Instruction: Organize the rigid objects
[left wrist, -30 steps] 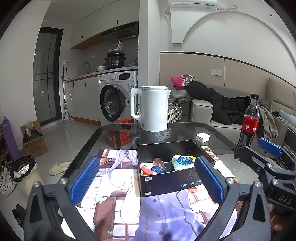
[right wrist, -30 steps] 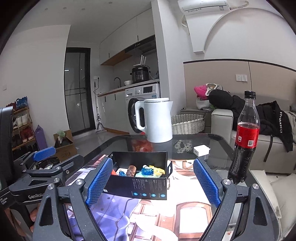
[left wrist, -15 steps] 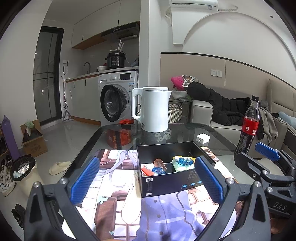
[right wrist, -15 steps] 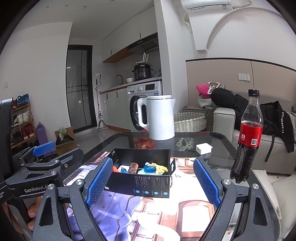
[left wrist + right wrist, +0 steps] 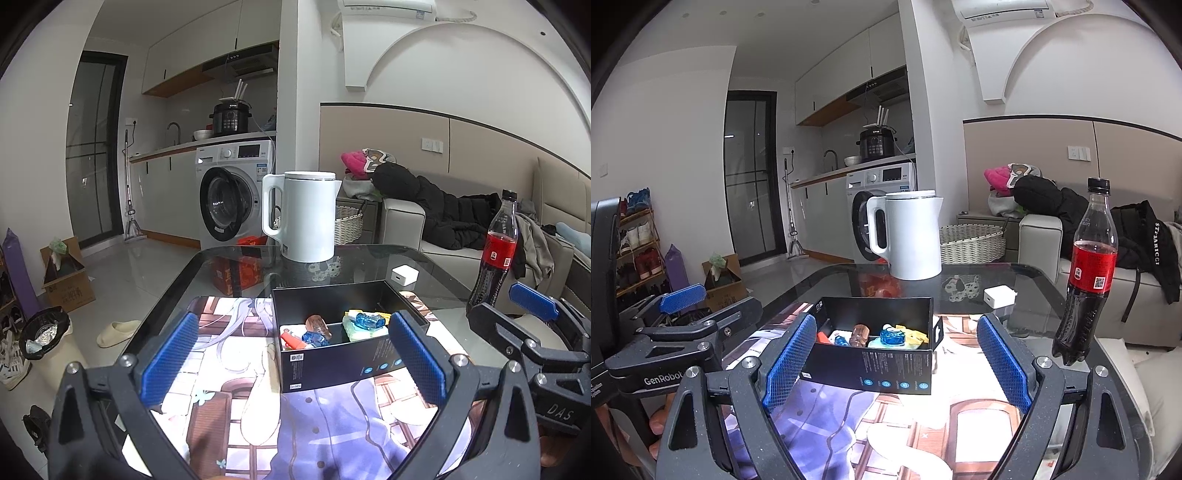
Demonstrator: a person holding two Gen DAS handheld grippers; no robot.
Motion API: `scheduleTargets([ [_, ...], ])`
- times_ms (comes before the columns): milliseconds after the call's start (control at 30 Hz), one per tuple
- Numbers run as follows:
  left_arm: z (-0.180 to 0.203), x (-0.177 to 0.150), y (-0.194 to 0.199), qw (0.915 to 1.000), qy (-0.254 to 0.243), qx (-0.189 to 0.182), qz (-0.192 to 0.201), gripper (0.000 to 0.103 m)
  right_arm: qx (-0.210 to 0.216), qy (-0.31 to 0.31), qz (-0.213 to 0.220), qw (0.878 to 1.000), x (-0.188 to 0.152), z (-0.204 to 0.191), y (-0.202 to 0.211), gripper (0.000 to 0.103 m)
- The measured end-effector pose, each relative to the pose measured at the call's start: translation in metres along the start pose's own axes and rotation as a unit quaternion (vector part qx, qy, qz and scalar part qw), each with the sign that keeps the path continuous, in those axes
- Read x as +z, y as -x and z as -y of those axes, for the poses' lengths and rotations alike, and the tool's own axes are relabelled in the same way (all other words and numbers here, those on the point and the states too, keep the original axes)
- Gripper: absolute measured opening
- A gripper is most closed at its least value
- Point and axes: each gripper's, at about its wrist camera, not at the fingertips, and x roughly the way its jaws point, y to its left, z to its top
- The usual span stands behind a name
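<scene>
Left tongs [image 5: 291, 356] stood wide, nothing between the blue pads; right tongs [image 5: 897, 360] likewise wide and empty. Both hung low over the near edge of the bench [image 5: 436, 275], aimed at the black box [image 5: 332, 354].

Left to right on the bench: one printed mat [image 5: 229, 332] under the box; one black box, open-topped, sitting on the mat at centre; one white kettle [image 5: 304, 218] behind it; one white charger cube [image 5: 404, 275] behind the box to the right; one cola bottle [image 5: 496, 254], upright, well apart at the right edge.

Inside the box, at the near end: one red piece [image 5: 290, 339], one small blue piece [image 5: 314, 338], one brown piece [image 5: 317, 325], one clear blue toy car [image 5: 367, 320] on a pale green-yellow pad [image 5: 354, 330].

Judgement: small items appeared already boxed, so the task looked mostly done. No loose small items seen on the mat. Charger, and perhaps bottle, possibly left.
</scene>
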Motion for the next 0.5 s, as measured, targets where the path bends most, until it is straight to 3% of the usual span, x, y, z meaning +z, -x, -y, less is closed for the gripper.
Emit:
scheduleTargets([
  [500, -0.0011, -0.0013, 0.0005, 1.0, 0.0, -0.001, -0.003, 0.103, 0.002, -0.004, -0.006, 1.0, 0.0001, 0.0015, -0.0021, 0.09],
])
